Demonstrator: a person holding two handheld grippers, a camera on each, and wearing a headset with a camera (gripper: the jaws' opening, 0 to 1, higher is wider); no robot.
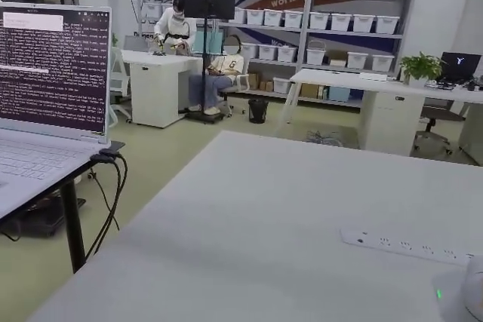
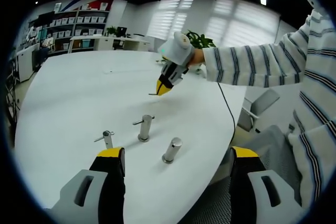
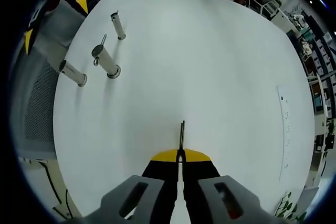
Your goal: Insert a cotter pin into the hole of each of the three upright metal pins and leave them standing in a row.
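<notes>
Your right hand-held gripper (image 3: pixel 180 156) is clamped together on a cotter pin (image 3: pixel 181 135), which juts straight out past the jaw tips over the white counter (image 3: pixel 210 66), well apart from the row of upright metal pins (image 3: pixel 105 60). Your left hand-held gripper (image 2: pixel 177 155) has its jaws wide apart and holds nothing, near the row. In the left gripper view, the left pin (image 2: pixel 107 139) and middle pin (image 2: pixel 145 128) each carry a cross-piece near the top, while the right pin (image 2: pixel 172 150) looks bare.
</notes>
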